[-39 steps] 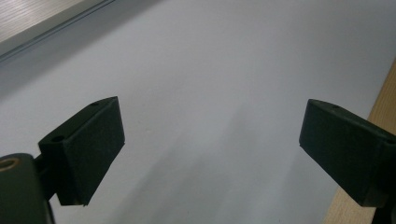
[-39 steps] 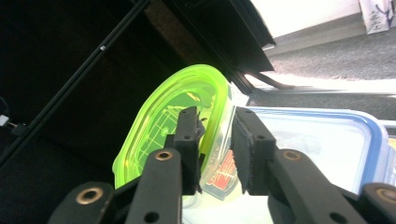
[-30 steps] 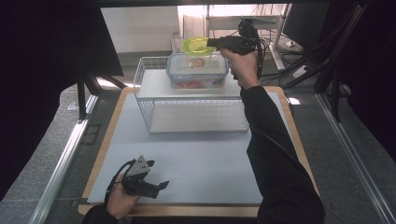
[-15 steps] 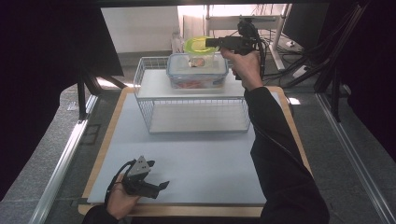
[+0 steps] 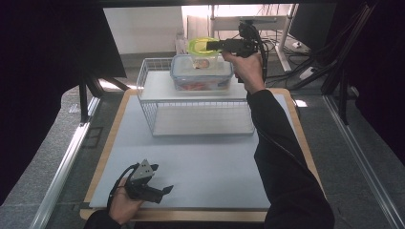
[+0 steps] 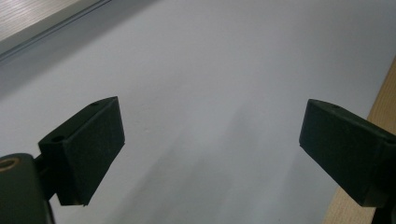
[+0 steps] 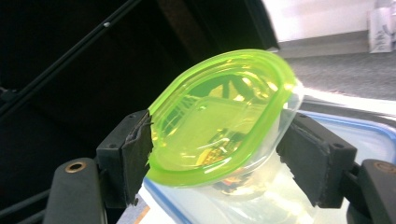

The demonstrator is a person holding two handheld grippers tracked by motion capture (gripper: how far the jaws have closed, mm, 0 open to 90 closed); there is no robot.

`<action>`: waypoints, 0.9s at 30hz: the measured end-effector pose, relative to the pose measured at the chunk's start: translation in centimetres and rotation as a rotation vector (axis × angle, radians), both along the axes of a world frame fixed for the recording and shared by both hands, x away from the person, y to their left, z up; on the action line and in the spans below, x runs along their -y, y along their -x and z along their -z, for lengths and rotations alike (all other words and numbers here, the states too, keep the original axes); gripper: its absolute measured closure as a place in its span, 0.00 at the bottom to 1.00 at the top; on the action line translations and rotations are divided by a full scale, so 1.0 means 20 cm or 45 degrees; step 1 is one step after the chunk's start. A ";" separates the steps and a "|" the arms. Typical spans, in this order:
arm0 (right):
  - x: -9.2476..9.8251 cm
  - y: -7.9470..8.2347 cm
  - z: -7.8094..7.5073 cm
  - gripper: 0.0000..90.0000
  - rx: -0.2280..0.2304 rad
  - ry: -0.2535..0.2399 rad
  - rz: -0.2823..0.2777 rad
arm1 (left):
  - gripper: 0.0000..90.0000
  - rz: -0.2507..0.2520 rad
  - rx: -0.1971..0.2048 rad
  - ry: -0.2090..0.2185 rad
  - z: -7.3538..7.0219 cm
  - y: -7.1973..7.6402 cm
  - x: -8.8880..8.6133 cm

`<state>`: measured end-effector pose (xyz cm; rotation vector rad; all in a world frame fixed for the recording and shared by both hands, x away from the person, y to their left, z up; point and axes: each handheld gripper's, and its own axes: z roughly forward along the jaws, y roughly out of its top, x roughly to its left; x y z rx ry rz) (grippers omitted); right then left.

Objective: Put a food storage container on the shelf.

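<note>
In the high view, the right gripper (image 5: 216, 45) reaches level toward one small container with a green lid (image 5: 200, 46), which sits on one bigger clear box (image 5: 201, 72) on the wire rack (image 5: 148, 102) at the far edge of the desk (image 5: 210, 167). In the left gripper view, the left gripper (image 6: 210, 154) is wide open and holds nothing, over the desk near the front left corner. In the right gripper view, the oval lid is tilted, its long axis going across between the two jaws; these have just been opening, with the right one apart from the container, and whether the left one touches the lid rim I cannot tell.

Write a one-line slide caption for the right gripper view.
Right gripper, jaws just opening, flanks a small clear tub with a green lid above a blue-rimmed storage box.
</note>
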<state>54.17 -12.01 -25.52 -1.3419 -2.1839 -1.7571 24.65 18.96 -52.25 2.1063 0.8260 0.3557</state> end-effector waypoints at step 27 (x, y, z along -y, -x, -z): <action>0.15 0.26 0.09 0.07 0.204 0.192 -0.121 | 0.06 -0.009 0.005 0.056 -0.01 0.00 -0.01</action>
